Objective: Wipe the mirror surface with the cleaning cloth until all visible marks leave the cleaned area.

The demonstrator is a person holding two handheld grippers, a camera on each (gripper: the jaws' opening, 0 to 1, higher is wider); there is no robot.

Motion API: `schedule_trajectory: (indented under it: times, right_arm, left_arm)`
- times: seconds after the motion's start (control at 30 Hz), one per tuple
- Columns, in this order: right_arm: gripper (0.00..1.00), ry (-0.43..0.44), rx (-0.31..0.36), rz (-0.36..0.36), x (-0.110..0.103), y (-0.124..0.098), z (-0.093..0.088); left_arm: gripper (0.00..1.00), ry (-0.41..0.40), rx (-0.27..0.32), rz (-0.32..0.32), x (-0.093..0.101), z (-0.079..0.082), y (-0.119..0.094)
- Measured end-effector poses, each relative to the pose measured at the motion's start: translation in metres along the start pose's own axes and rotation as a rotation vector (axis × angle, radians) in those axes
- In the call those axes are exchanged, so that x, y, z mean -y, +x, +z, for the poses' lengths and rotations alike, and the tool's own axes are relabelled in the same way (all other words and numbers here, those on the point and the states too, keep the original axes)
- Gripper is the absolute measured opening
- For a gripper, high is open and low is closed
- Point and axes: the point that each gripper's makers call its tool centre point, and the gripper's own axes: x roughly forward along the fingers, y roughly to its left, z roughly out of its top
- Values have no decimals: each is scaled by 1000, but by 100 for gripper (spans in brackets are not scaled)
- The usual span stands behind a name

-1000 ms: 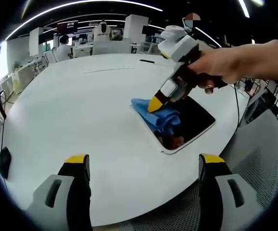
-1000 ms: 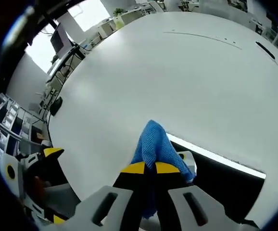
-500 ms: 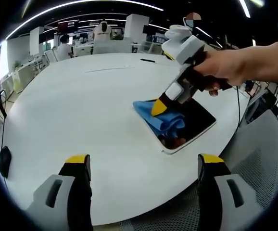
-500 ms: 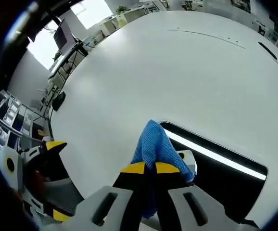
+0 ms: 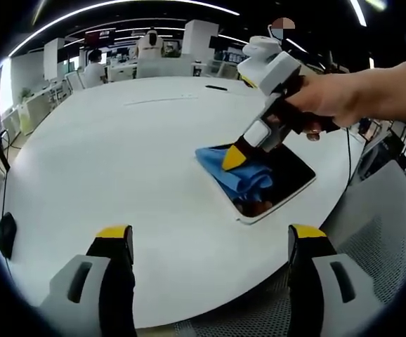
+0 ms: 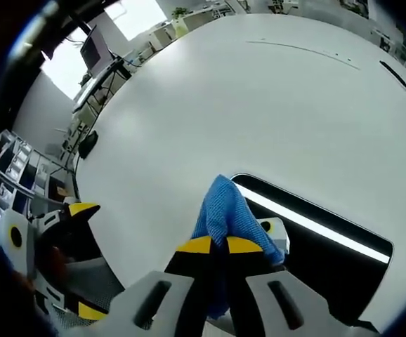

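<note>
A rectangular mirror (image 5: 287,179) with a white rim lies flat on the white table (image 5: 119,154), near its right edge. A blue cleaning cloth (image 5: 241,175) is bunched on the mirror's left part. The right gripper (image 5: 232,157), held by a hand (image 5: 343,95), comes in from the upper right and is shut on the cloth. In the right gripper view the cloth (image 6: 224,210) rises between the closed yellow-tipped jaws (image 6: 218,245), and the dark mirror (image 6: 329,253) reflects a bright light strip. My left gripper (image 5: 210,235) hangs open over the table's near edge, apart from the mirror.
A black object (image 5: 214,89) lies far back on the table. Desks, chairs and seated people (image 5: 93,69) fill the office behind. A mesh chair (image 5: 378,239) stands at the lower right. The left gripper (image 6: 55,239) appears at the left of the right gripper view.
The right gripper has dragged the cloth a little to the right across the mirror. The left gripper has stayed still.
</note>
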Motion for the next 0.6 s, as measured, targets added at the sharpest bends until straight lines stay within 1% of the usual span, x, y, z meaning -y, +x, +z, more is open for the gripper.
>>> schedule_trajectory:
  times: [0.2, 0.33, 0.6]
  right_arm:
    - [0, -27, 22, 1, -1, -2, -2]
    - [0, -24, 21, 2, 5, 1, 1]
    - [0, -15, 20, 1, 14, -9, -6]
  left_arm:
    - [89, 1, -4, -1, 0, -1, 0]
    - [89, 1, -5, 2, -1, -1, 1]
    - [89, -2, -2, 5, -2, 0, 0]
